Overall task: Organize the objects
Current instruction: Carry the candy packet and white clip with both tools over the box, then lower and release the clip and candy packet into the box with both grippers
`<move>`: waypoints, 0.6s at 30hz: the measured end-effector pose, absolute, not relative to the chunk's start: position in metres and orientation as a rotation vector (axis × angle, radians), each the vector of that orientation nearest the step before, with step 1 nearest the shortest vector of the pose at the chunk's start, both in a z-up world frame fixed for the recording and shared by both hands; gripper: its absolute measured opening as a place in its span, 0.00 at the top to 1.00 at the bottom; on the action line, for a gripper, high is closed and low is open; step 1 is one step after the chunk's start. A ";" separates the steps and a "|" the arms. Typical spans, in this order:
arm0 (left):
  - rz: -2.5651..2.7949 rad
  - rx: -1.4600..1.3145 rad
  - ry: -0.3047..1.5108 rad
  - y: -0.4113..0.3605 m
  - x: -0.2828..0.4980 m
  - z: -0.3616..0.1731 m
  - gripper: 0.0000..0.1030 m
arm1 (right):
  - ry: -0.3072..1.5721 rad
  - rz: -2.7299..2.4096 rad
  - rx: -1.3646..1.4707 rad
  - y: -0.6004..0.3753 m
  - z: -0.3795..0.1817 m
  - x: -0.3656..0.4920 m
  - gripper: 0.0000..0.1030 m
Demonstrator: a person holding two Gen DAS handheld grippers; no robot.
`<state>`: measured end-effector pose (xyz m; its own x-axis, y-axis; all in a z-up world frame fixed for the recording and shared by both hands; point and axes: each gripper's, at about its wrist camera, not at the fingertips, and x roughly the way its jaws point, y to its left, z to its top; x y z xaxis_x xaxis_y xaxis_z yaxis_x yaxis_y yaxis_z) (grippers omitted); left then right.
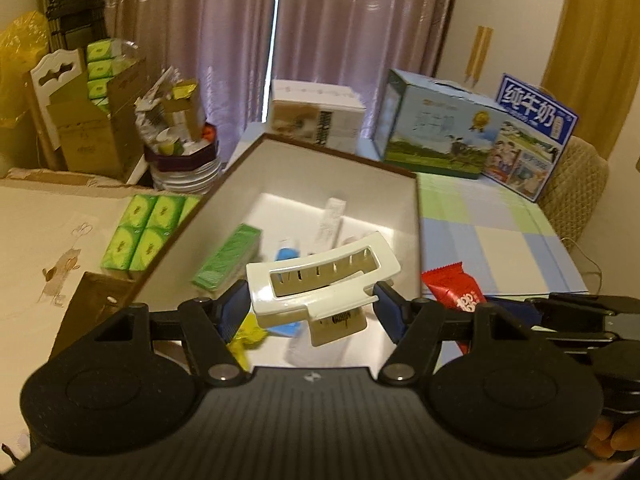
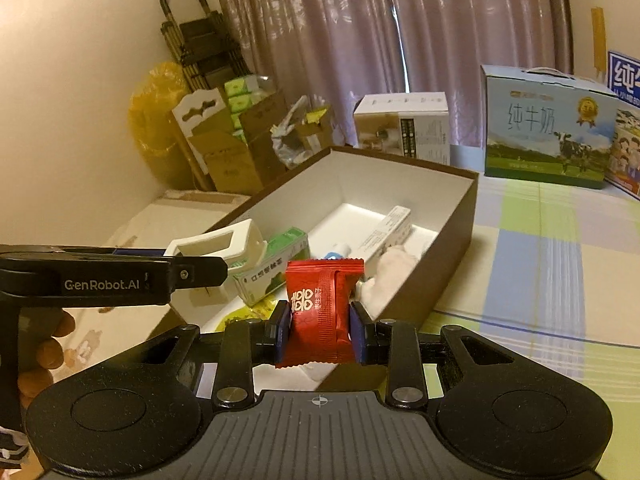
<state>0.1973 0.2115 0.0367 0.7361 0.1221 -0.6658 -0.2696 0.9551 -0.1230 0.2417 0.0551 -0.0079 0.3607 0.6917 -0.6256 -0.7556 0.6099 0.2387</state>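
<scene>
Cream slotted hair claw [image 1: 320, 280], glossy

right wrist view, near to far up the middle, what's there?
Right tongs shut on red packet → green-white carton in the brown box → white carton → curtain.

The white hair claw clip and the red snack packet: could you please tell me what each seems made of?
White hair claw clip: likely hard plastic, glossy, showing highlights and moulded slots. Red snack packet: probably thin plastic film, with crimped ends and a shiny seam.
</scene>
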 end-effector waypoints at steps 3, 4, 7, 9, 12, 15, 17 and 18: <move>0.218 -0.227 0.732 0.227 0.198 0.029 0.38 | 0.769 0.914 -0.112 0.068 -0.015 0.244 0.73; 0.218 -0.229 0.740 0.231 0.199 0.027 0.38 | 0.774 0.908 -0.117 0.070 -0.016 0.245 0.73; 0.215 -0.235 0.760 0.243 0.202 0.020 0.38 | 0.789 0.893 -0.131 0.079 -0.022 0.247 0.73; 0.213 -0.234 0.777 0.249 0.206 0.015 0.38 | 0.802 0.883 -0.142 0.084 -0.027 0.249 0.73; 0.206 -0.236 0.802 0.255 0.213 0.008 0.38 | 0.815 0.869 -0.150 0.089 -0.031 0.250 0.73; 0.193 -0.232 0.819 0.259 0.223 0.000 0.38 | 0.828 0.854 -0.151 0.092 -0.035 0.253 0.73; 0.183 -0.229 0.832 0.261 0.229 -0.005 0.38 | 0.831 0.845 -0.150 0.093 -0.036 0.254 0.73; 0.180 -0.228 0.838 0.262 0.232 -0.007 0.38 | 0.833 0.840 -0.150 0.093 -0.036 0.255 0.73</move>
<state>0.2317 0.2619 -0.0069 0.6565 0.0680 -0.7513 -0.2468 0.9605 -0.1287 0.2554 0.0934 -0.0364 0.3795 0.5993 -0.7049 -0.7099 0.6772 0.1935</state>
